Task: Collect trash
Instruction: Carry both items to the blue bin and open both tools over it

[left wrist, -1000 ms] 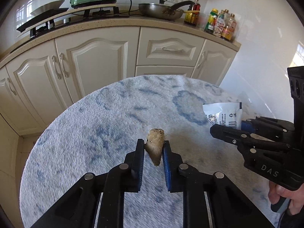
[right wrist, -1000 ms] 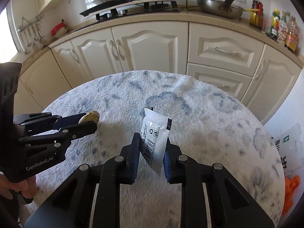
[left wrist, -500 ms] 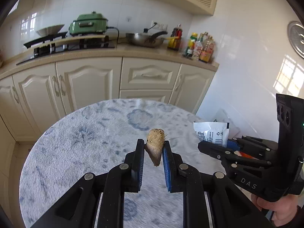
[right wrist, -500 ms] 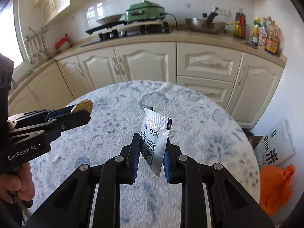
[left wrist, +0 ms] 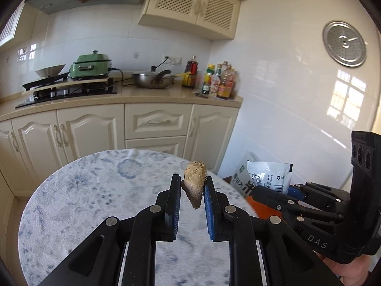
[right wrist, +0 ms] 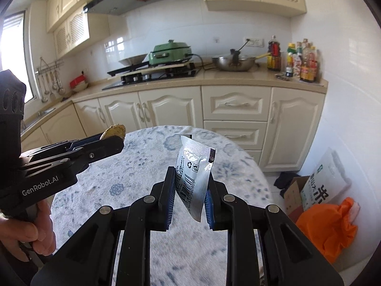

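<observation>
My left gripper is shut on a brown, rough lump of food scrap and holds it high above the round table. My right gripper is shut on a silver sachet wrapper, also lifted above the table. In the left wrist view the right gripper with the sachet is at the right. In the right wrist view the left gripper with the scrap is at the left.
The table has a blue-and-white cloth. Right of it on the floor stand an orange bag, a cardboard box and a white printed bag. Cream kitchen cabinets and a counter with stove, pans and bottles lie behind.
Both grippers have risen and tilted upward with their items still held. The table now sits lower in both views, and the floor bags have come into sight at the right.
</observation>
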The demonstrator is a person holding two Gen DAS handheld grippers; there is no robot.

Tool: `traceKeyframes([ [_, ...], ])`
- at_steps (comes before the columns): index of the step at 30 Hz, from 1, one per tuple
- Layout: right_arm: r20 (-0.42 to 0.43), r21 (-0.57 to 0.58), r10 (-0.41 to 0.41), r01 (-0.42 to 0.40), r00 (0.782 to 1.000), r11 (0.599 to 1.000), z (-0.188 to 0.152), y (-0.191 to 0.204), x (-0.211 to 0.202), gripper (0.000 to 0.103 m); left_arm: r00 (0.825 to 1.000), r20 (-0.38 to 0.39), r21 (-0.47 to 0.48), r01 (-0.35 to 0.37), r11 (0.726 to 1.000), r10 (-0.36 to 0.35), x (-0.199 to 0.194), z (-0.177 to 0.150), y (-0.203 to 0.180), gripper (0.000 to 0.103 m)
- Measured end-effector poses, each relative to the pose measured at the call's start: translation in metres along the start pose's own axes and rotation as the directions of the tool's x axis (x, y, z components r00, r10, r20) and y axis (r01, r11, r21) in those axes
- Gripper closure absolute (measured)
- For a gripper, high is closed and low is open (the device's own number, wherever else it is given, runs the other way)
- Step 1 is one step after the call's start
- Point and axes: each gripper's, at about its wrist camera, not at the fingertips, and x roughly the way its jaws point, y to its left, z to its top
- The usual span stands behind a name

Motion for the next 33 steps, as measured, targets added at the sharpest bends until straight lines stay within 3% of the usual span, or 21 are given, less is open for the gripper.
traceKeyframes([
  [8,0.067,0.069,-0.083,0.078,0.994,0.995,-0.018,-0.047,-0.068,0.082,0.997,0.025,0.022,0.078,0.997,-0.079,-0.011,0.001,-0.059,0.088],
  [15,0.067,0.155,-0.198,0.186,0.978,0.970,-0.043,-0.098,-0.105,0.082,0.981,-0.016,0.071,0.193,0.979,-0.192,0.017,-0.004,-0.125,0.088],
  [23,-0.022,0.279,-0.331,0.324,0.943,0.904,-0.094,-0.174,-0.132,0.082,0.937,-0.160,0.131,0.332,0.934,-0.311,0.078,-0.025,-0.210,0.088],
  [33,-0.194,0.394,-0.379,0.425,0.905,0.815,-0.169,-0.262,-0.121,0.082,0.880,-0.363,0.166,0.383,0.909,-0.305,0.173,-0.060,-0.285,0.088],
])
